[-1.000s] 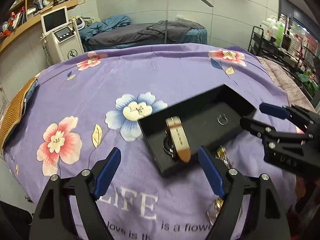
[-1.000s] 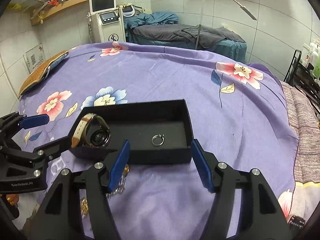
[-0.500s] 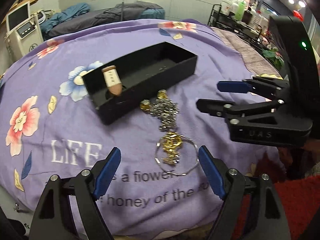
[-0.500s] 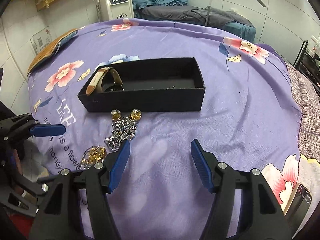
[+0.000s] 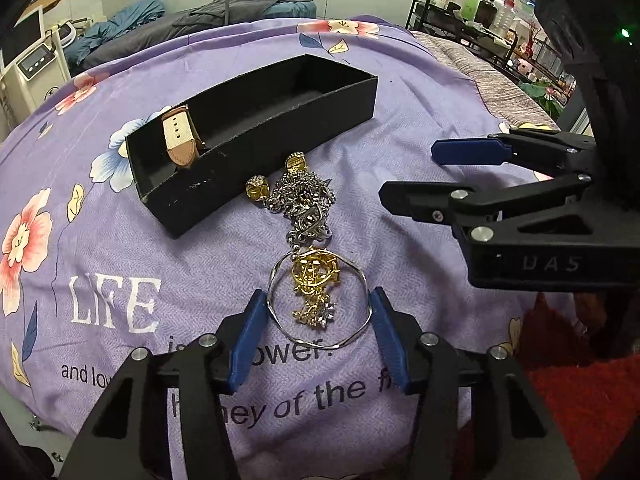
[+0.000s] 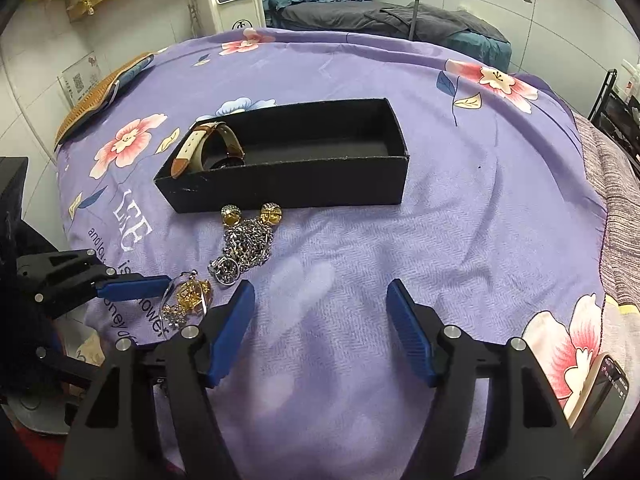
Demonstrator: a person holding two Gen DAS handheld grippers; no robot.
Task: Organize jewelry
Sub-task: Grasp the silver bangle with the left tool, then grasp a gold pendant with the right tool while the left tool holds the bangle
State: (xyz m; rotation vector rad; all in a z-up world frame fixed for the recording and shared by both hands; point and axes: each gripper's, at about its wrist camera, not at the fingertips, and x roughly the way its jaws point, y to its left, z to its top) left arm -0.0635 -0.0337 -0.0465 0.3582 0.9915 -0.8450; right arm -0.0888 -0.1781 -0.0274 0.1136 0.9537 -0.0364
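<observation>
A black box (image 5: 240, 176) (image 6: 300, 192) lies on the purple flowered bedspread (image 6: 460, 220), with a tan-strap watch (image 5: 178, 140) (image 6: 200, 148) at its left end. In front of it lie gold earrings (image 5: 256, 190) (image 6: 232, 216), a silver chain (image 5: 304, 200) (image 6: 248, 244), and a gold pendant (image 5: 314, 272) (image 6: 192, 292) inside a thin silver bangle (image 5: 366, 288). My left gripper (image 5: 318, 304) straddles the bangle with its jaws closing, the pads right beside the rim. Over bare cloth to the right of the pile, my right gripper (image 6: 320, 288) (image 5: 412, 172) is opening and holds nothing.
A phone (image 6: 608, 380) lies at the bed's right edge. A wicker cushion (image 6: 92, 108) sits at the far left. The bedspread's front edge drops off just below the jewelry, with red floor (image 5: 560, 392) beyond. A rack of bottles (image 5: 480, 20) stands at the back right.
Both views tipped down from the box to the jewelry pile in front of it. My left gripper came down over the bangle and its jaws narrowed. The right jaws widened a little.
</observation>
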